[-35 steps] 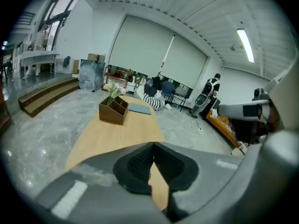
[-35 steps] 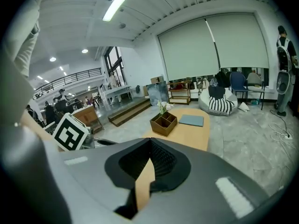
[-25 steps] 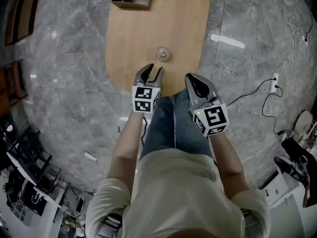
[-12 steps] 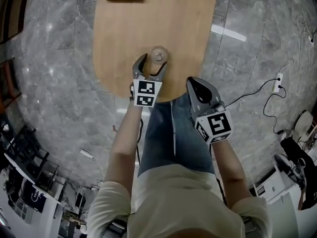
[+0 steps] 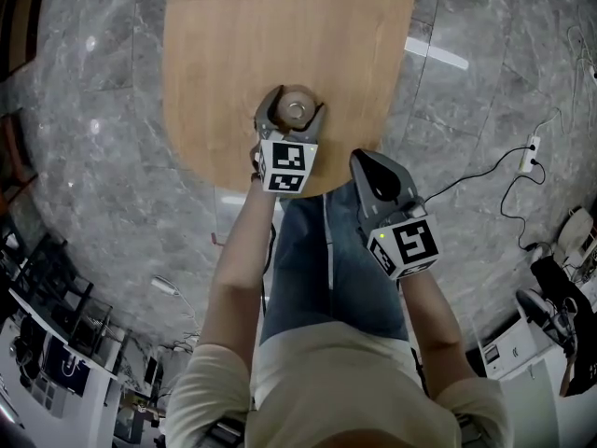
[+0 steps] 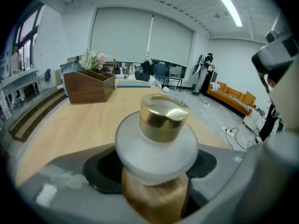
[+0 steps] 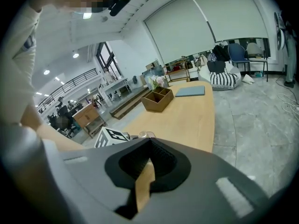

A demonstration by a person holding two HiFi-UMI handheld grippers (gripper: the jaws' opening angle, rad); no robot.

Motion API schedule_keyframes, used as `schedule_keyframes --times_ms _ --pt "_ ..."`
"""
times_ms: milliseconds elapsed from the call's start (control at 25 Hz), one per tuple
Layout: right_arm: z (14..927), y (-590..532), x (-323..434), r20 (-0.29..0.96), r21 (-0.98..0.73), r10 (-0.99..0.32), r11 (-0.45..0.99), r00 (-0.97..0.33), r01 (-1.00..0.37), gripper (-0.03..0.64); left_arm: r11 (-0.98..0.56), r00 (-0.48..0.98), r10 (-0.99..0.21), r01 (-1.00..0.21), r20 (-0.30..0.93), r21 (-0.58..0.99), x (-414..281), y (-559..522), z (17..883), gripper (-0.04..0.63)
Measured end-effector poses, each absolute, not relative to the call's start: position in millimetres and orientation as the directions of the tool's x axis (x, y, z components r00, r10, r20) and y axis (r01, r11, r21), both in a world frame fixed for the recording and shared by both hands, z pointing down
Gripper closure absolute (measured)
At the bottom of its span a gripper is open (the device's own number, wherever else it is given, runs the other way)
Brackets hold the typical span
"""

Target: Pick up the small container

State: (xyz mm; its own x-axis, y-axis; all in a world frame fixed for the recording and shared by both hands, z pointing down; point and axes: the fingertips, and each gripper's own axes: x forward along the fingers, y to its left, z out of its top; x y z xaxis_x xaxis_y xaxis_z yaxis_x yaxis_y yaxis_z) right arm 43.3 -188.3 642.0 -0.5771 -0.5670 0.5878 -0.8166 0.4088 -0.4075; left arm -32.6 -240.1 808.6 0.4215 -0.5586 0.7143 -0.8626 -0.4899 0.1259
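The small container [image 6: 156, 143] stands upright near the rounded near end of the wooden table [image 5: 280, 35]. It has a shiny gold cap above a wide frosted white collar and an amber-gold lower part; what it holds cannot be made out.

At the far end of the table sits a wooden organiser box [image 7: 158, 99]. Its compartments look empty in the right gripper view. Flowers [image 6: 93, 59] rise at its back edge, in it or just behind it, I cannot tell which. A flat grey-blue pad [image 7: 189, 91] lies near the box.

The left gripper [image 5: 297, 108] is around the small container. Its jaws have just been opening and stand spread wide, one on each side, with dark gaps between pads and container, so nothing is gripped.

The right gripper [image 5: 364, 161] hangs off the table edge above the person's jeans [image 5: 312, 250]. Its jaws are closed together and hold nothing.

Only the left gripper view shows the cap and collar closely. The head view shows the jaws encircling the small container from above. The right gripper view shows just its top.
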Motion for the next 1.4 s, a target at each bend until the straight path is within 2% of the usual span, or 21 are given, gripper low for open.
schedule_keyframes --times_ms 280,680,1400 --pt "647 -182 45 0.593 -0.417 -0.565 0.394 -0.574 -0.819 0.617 -0.491 0.383 -0.577 -0.868 0.722 0.068 -30 -248 812 0.243" --pt "630 -171 40 0.577 -0.41 -0.577 0.408 -0.578 -0.816 0.617 -0.44 0.354 -0.586 -0.894 0.729 0.081 -38 -244 805 0.249" --pt "520 -126 43 0.498 -0.326 -0.703 0.391 -0.508 -0.861 0.617 -0.457 0.415 -0.606 -0.88 0.679 0.129 -48 -170 667 0.249"
